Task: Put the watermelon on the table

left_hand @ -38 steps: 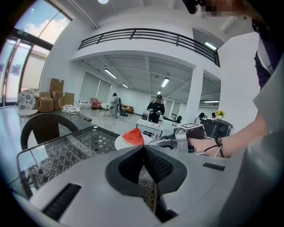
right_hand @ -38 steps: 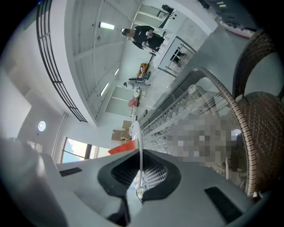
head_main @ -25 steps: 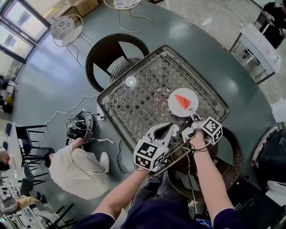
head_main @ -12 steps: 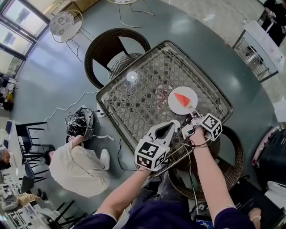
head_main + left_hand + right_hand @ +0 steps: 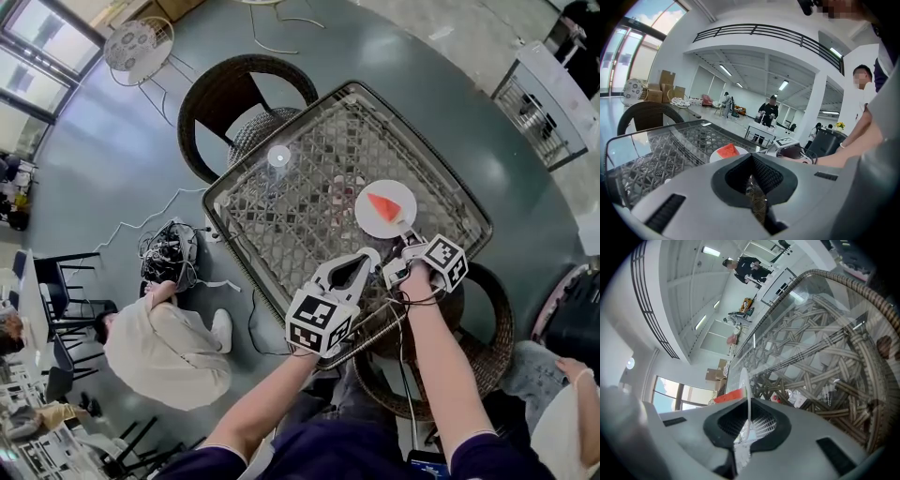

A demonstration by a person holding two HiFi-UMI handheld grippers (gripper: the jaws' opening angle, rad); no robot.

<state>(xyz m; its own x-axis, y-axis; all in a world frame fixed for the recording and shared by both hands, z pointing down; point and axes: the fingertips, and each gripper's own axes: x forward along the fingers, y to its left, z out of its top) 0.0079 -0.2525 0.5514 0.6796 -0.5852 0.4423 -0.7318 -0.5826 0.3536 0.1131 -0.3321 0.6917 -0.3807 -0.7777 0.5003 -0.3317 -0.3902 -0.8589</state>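
A red watermelon slice [image 5: 382, 206] lies on a white plate [image 5: 385, 209] over the near right part of the glass-topped wicker table [image 5: 281, 225]. My right gripper [image 5: 405, 240] is shut on the plate's near rim; in the right gripper view the plate [image 5: 743, 385] runs edge-on into the jaws of the right gripper [image 5: 747, 427], with the slice [image 5: 727, 396] behind it. I cannot tell whether the plate touches the glass. My left gripper [image 5: 364, 259] is shut and holds nothing, at the table's near edge just left of the plate. The left gripper view shows the slice [image 5: 727, 151] beyond the left gripper [image 5: 753, 180].
A small white disc [image 5: 278, 157] lies on the far left of the glass. Wicker chairs stand behind [image 5: 246, 98] and in front [image 5: 483, 328] of the table. A person [image 5: 159, 352] sits on the floor at left beside cables [image 5: 169, 258]. Another person's arm [image 5: 562, 412] is at lower right.
Both grippers and the plate have barely moved over the table. A person's arm has come into view at the lower right.
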